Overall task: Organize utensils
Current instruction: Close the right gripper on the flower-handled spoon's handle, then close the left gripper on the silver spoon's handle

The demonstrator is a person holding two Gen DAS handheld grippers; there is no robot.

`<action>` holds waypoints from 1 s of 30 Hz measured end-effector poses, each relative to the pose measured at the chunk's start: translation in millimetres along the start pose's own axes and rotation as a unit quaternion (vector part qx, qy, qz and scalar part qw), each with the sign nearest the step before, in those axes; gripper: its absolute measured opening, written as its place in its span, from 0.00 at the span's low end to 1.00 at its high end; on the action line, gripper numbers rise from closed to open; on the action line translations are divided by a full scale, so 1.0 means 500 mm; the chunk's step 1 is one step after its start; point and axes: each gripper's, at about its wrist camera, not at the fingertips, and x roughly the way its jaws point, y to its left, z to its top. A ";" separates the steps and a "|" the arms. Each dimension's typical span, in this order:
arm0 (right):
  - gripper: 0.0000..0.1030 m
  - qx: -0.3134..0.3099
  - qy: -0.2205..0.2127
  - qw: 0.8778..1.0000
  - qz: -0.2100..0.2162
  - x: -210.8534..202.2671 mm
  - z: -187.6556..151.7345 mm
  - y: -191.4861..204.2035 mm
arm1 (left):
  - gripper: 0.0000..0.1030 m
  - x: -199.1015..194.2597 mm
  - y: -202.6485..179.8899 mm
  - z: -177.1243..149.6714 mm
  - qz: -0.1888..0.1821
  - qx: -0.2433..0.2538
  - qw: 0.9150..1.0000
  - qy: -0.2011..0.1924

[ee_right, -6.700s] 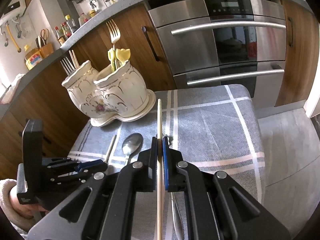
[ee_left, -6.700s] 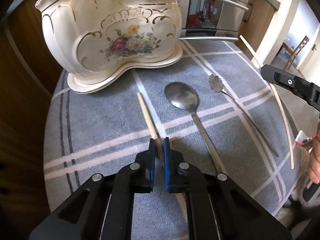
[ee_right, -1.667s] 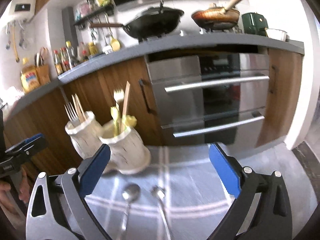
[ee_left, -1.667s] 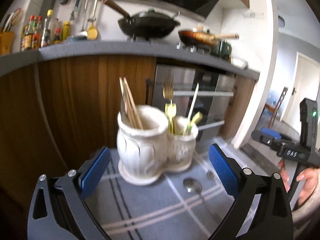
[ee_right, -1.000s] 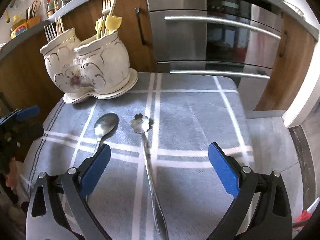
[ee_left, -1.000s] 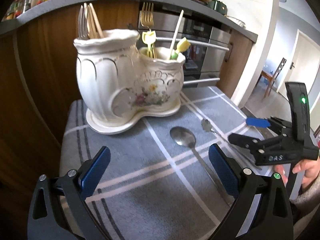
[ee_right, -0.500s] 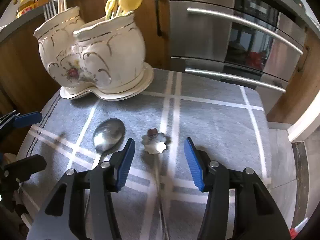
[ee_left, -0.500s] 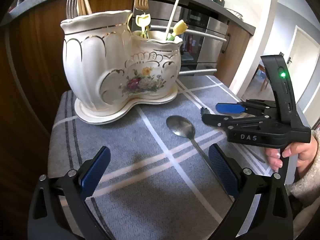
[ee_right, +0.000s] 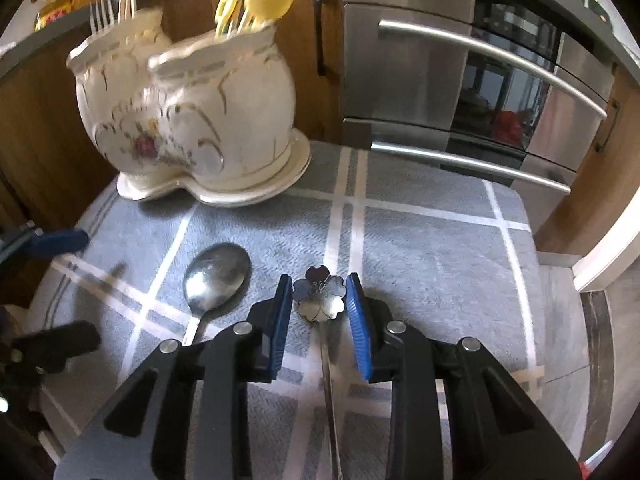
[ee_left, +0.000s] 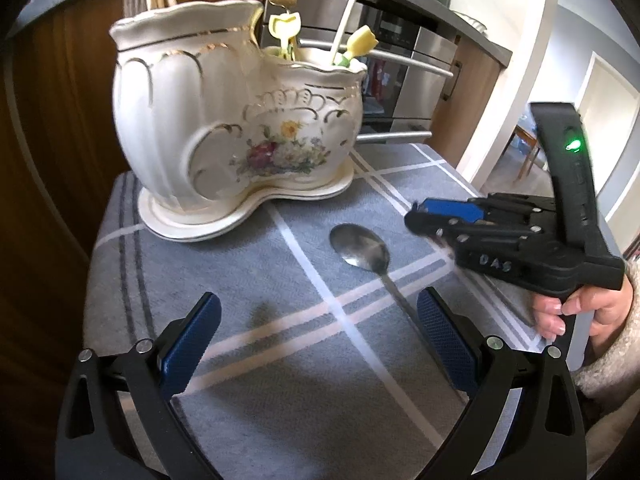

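A cream floral two-pot ceramic holder (ee_left: 224,132) stands at the back of the table and also shows in the right wrist view (ee_right: 188,120); forks, chopsticks and yellow-handled utensils stick out of it. A large steel spoon (ee_left: 362,250) lies on the cloth, seen also in the right wrist view (ee_right: 216,274). A flower-headed spoon (ee_right: 320,296) lies to its right. My right gripper (ee_right: 320,312) is partly open, its blue pads on either side of the flower head, low over the cloth. My left gripper (ee_left: 316,344) is wide open and empty, in front of the large spoon.
A grey cloth with white stripes (ee_left: 280,360) covers the small table. A steel oven front (ee_right: 460,80) and wooden cabinets (ee_left: 52,120) stand behind. The table's right edge (ee_right: 532,248) drops to the floor.
My right gripper has lowered and narrowed around the flower-headed spoon's head. My left gripper has moved a little closer to the holder, still wide open.
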 end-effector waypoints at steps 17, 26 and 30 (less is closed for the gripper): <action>0.27 0.022 -0.073 0.997 0.030 -0.125 -0.014 -0.031 | 0.53 0.090 -0.106 0.022 0.081 -0.016 0.994 0.075; 0.27 0.033 -0.102 0.993 0.052 -0.154 -0.020 -0.059 | 0.28 0.117 -0.163 0.036 0.138 -0.011 0.988 0.071; 0.27 0.037 -0.114 0.991 0.058 -0.167 -0.022 -0.066 | 0.08 0.112 -0.145 0.034 0.128 -0.020 0.989 0.065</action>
